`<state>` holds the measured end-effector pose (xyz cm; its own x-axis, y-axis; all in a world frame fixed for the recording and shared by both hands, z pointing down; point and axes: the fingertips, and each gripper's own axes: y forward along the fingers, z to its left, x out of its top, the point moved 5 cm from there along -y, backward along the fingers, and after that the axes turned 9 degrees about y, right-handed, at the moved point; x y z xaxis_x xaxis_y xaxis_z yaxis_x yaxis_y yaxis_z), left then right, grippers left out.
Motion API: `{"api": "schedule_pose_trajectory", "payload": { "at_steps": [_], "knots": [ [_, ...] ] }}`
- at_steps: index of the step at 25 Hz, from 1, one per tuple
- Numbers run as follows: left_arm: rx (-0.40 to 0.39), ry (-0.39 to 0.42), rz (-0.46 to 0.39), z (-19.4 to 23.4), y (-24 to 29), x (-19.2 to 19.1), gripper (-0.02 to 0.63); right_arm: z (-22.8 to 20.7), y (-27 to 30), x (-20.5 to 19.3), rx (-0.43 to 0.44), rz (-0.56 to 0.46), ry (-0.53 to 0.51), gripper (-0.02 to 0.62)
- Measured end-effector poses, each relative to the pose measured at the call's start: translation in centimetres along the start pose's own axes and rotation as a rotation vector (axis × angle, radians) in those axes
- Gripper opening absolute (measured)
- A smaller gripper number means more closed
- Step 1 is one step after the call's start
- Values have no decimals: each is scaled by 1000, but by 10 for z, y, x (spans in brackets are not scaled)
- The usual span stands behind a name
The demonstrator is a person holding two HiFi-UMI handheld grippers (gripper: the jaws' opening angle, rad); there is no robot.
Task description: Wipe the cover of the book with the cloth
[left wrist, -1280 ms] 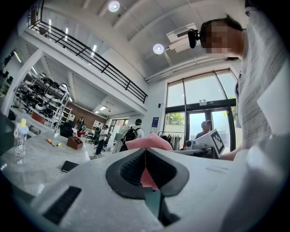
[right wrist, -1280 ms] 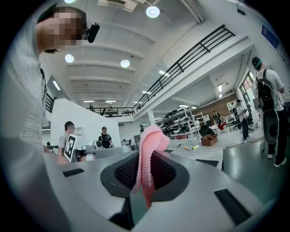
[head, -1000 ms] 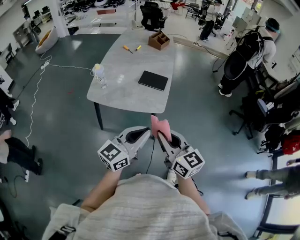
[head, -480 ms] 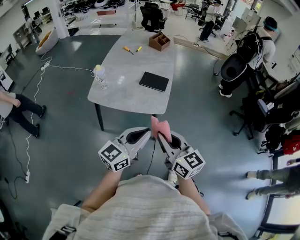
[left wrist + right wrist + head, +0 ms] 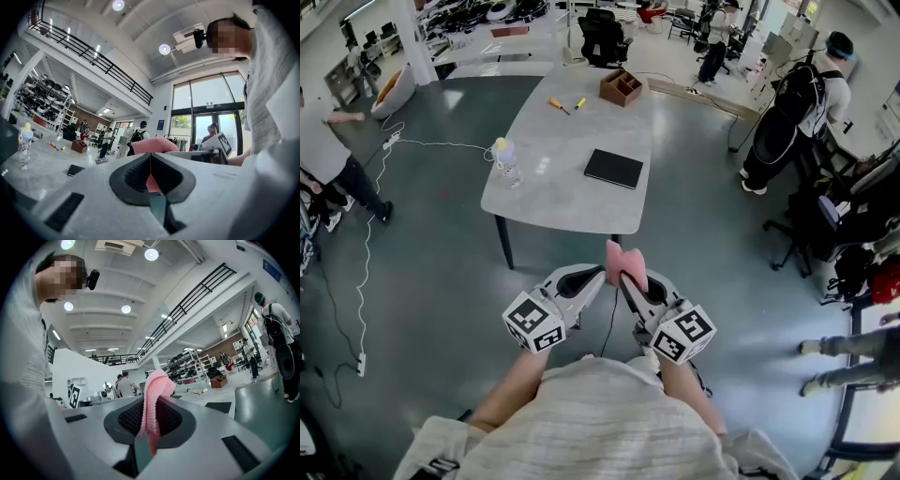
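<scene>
A black book (image 5: 613, 169) lies flat near the right side of a grey table (image 5: 553, 192), well ahead of me; it also shows small in the left gripper view (image 5: 75, 169). I hold both grippers close to my body, short of the table's near edge, tips angled together. A pink cloth (image 5: 623, 261) stands up where the tips meet. My right gripper (image 5: 625, 281) (image 5: 149, 401) is shut on the cloth (image 5: 157, 380), which sticks out past its jaws. My left gripper (image 5: 602, 274) (image 5: 150, 157) is shut too, with the cloth (image 5: 152, 144) showing between and beyond its jaws.
On the table stand a clear bottle (image 5: 506, 161), a wooden box (image 5: 621, 86) and two screwdrivers (image 5: 562, 101). A person with a backpack (image 5: 797, 112) stands at the right, another person (image 5: 328, 150) at the left. A white cable (image 5: 394, 145) runs over the floor. Chairs with bags (image 5: 830, 220) sit right.
The table and book have drawn slightly nearer in the head view. A person at the left has walked across the floor. Both grippers keep their pose and hold on the cloth.
</scene>
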<state>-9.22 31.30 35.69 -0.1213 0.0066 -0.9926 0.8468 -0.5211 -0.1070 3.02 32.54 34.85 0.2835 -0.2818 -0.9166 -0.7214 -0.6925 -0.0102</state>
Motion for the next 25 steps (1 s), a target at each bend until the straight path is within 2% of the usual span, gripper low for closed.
{"api": "schedule_pose_trajectory", "payload": {
  "at_steps": [6,10,16,25],
  "knots": [
    [-23,2,4,3,-3,-3,15,5,3,-2,-17,-7,-7,48],
    [-35,-8,3,8,9,-6,15,-6,3,0,-36,-3,-1,48],
    [-44,-22,18,27,43,-15,15,-44,18,11,-40,13,-6,48],
    [-21,-8,23,81,119,-15,15,-125,60,52,8,27,-16,48]
  ]
}}
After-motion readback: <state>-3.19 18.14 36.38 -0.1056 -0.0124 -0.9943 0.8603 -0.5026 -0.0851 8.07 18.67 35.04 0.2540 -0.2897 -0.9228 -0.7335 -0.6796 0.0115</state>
